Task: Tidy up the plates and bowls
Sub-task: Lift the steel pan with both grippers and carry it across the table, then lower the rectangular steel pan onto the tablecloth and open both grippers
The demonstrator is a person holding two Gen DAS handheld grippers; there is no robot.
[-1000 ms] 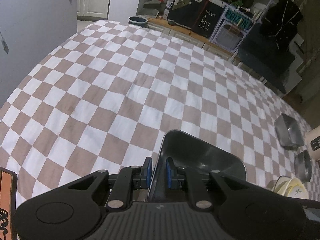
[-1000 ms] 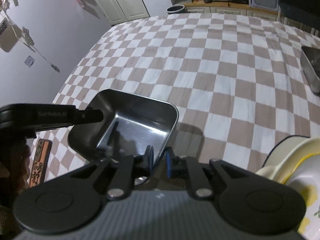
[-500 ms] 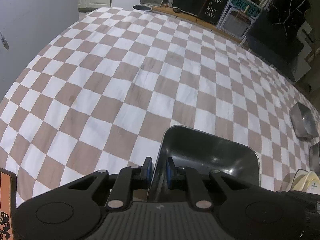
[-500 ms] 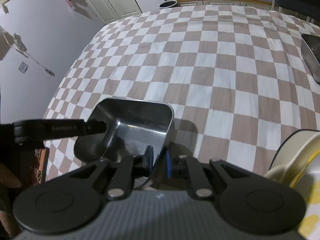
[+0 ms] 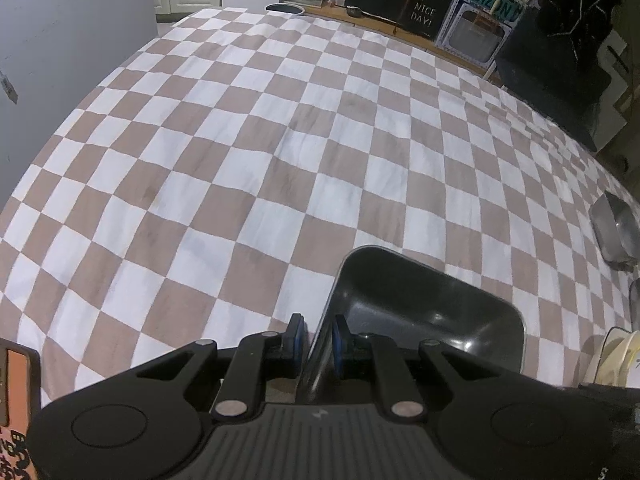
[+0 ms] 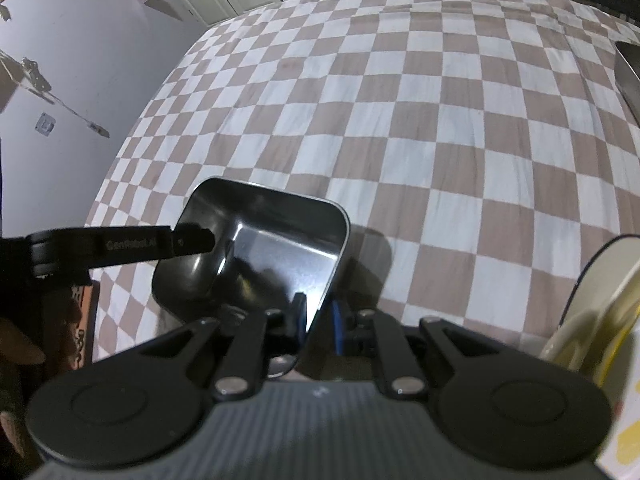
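Both grippers hold the same rectangular steel tray [image 6: 256, 256] by opposite walls. The left gripper [image 5: 318, 340] has its blue pads nearly closed on the left wall of the tray, and the right gripper [image 6: 318, 320] pinches the right wall in the same way. Compared with a second ago, the tray sits lower and closer to the checkered tablecloth [image 5: 260, 152]: its shadow on the cloth beside the right wall is now tight against the rim, and the right gripper has come down with it. The grip of both has not changed. I judge that the tray is being set down on the cloth near the front edge of the table, and that the release is the next step; whether the bottom already touches the cloth I cannot tell.

To the right of the tray, near it, stands a stack of cream and yellow plates [image 6: 600, 312]. Further right, well apart, lies another steel tray [image 5: 614, 228]. The cloth covers a large flat surface with brown and white squares and some light wrinkles. Behind it there is a black sign [image 5: 424, 4] with white letters, a low shelf and white cabinet doors.
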